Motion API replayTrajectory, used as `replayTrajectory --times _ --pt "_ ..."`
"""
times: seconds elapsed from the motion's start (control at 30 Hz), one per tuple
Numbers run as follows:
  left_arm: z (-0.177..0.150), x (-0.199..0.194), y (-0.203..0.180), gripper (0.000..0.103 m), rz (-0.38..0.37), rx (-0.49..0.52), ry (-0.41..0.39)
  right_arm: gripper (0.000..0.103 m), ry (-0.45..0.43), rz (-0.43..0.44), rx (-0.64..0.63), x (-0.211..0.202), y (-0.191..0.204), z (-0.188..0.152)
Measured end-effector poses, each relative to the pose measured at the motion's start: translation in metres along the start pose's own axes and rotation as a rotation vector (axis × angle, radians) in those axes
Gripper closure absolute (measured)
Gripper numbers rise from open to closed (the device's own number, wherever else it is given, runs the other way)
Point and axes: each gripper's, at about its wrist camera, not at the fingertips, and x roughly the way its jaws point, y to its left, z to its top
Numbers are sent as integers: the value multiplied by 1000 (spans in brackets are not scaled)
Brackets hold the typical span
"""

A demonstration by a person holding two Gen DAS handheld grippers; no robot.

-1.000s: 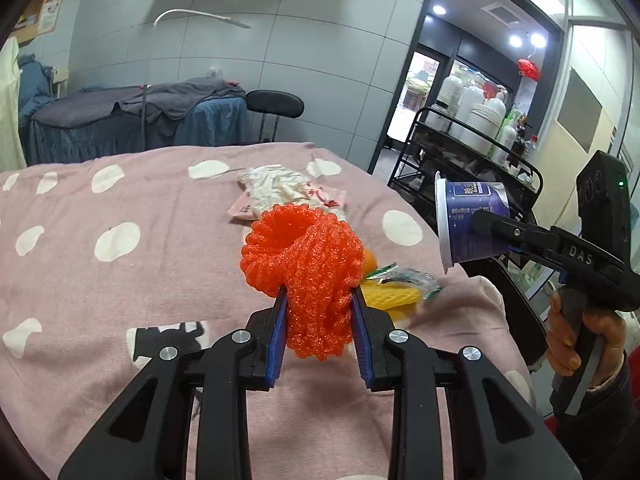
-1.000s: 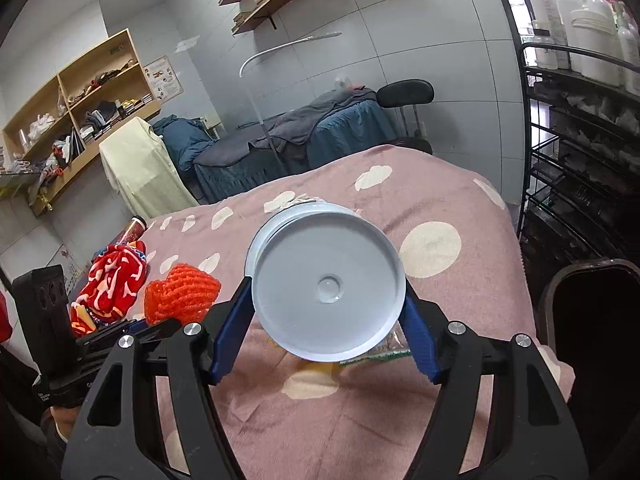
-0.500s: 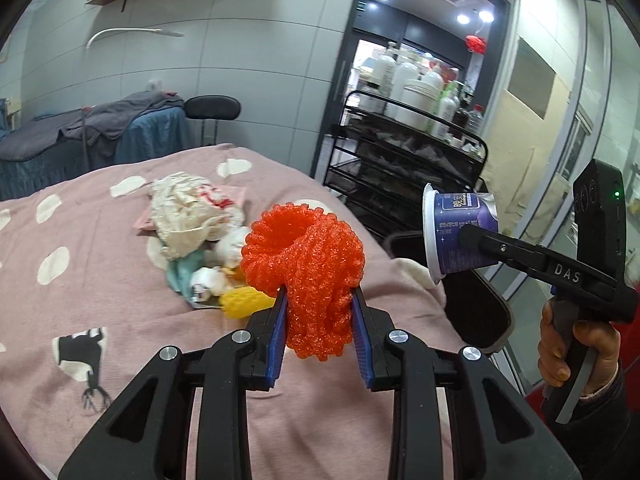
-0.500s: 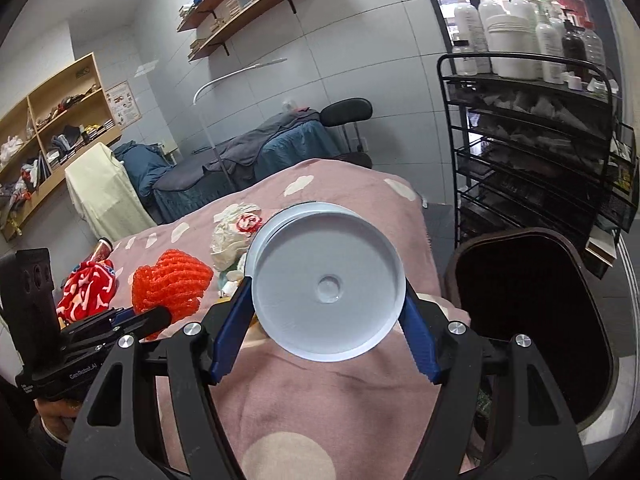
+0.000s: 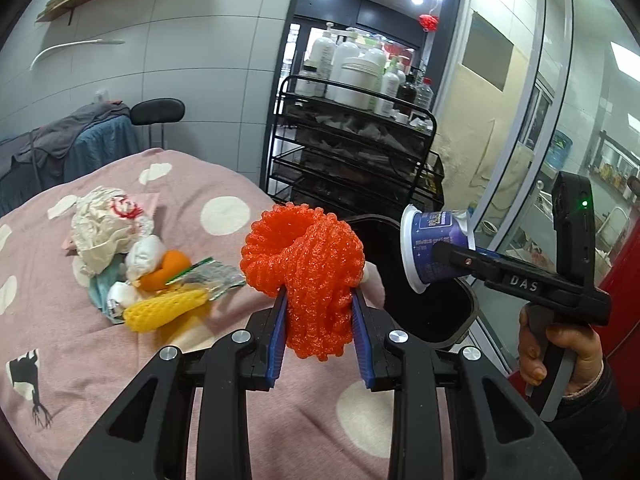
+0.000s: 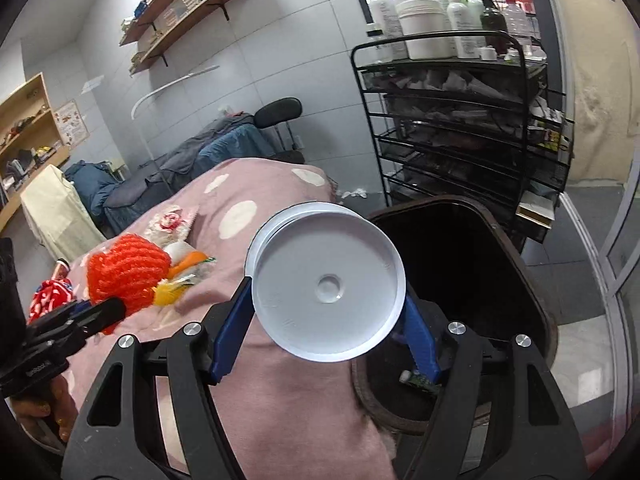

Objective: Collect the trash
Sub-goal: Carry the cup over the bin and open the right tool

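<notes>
Left wrist: my left gripper (image 5: 318,326) clamps the orange foam net (image 5: 304,268), just short of the bin (image 5: 468,312).

Right wrist: my right gripper (image 6: 328,334) clamps the cup (image 6: 328,286) over the bin's near rim. Next I must reach further, then release.

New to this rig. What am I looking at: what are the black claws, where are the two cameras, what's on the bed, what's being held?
No robot here: a person holds a trigger-operated two-finger gripper in each hand, with a fisheye camera on each gripper looking along its fingers. The left wrist view shows the left gripper shut on an orange foam net, with the right gripper off to the side, a hand on its handle. The right wrist view shows the right gripper closed on a yogurt cup, seen bottom-on, in front of a dark bin. On the pink spotted blanket lies more trash: crumpled paper, a yellow net, a foil wrapper.
</notes>
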Motion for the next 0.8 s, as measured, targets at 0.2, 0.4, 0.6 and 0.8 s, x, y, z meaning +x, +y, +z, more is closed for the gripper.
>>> replayTrajectory --times 0.2,0.4,0.6,0.8 --pt "-1 10 -11 74 -31 12 24 34 45 -99 21 12 -25 -9" --pt "-4 14 -17 74 -43 26 37 34 120 -178 35 40 -48 -15" --pt "-4 16 -21 74 -48 33 42 34 209 -213 71 69 -65 -21" --pt "-3 18 -27 74 -61 43 44 33 254 -213 95 88 -72 -27"
